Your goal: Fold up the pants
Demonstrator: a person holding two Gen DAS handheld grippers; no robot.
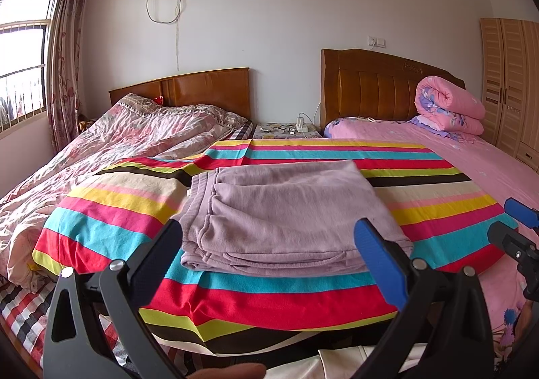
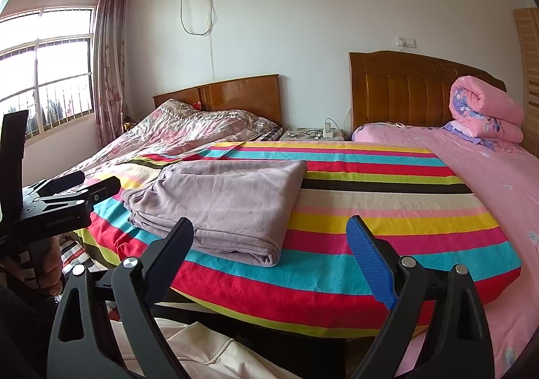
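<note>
Our left gripper [image 1: 269,244] has its fingers spread wide with nothing between the pads; the black finger [image 1: 158,257] sits at about 8 o'clock in the left wrist view and the blue one [image 1: 377,261] at 4 o'clock. Our right gripper [image 2: 269,241] is likewise wide open and empty.

Moving outward from the left fingers, the pants [image 1: 286,214] lie straight ahead at 12 o'clock, their near edge just past the fingertips and not touching them. They rest on the striped blanket [image 1: 303,301] on the bed, already gathered into a flat mauve stack of several layers (the layered edges show along the near and left sides). The stack's long axis seems to run across our view, from 9 to 3 o'clock, with the ribbed waistband end toward 9.

From the right fingers the same pants [image 2: 222,200] lie toward 11 o'clock, near the black finger [image 2: 168,254] and well apart from the blue one [image 2: 370,261]; their near folded corner points toward us.

We judge the left hand the nearer and better centred: the stack sits squarely between its fingers' line of travel, while the right would have to swing toward 10 o'clock to reach it. The fold looks close to finished, so any coming move is probably a final tidy or press on that near edge.
</note>
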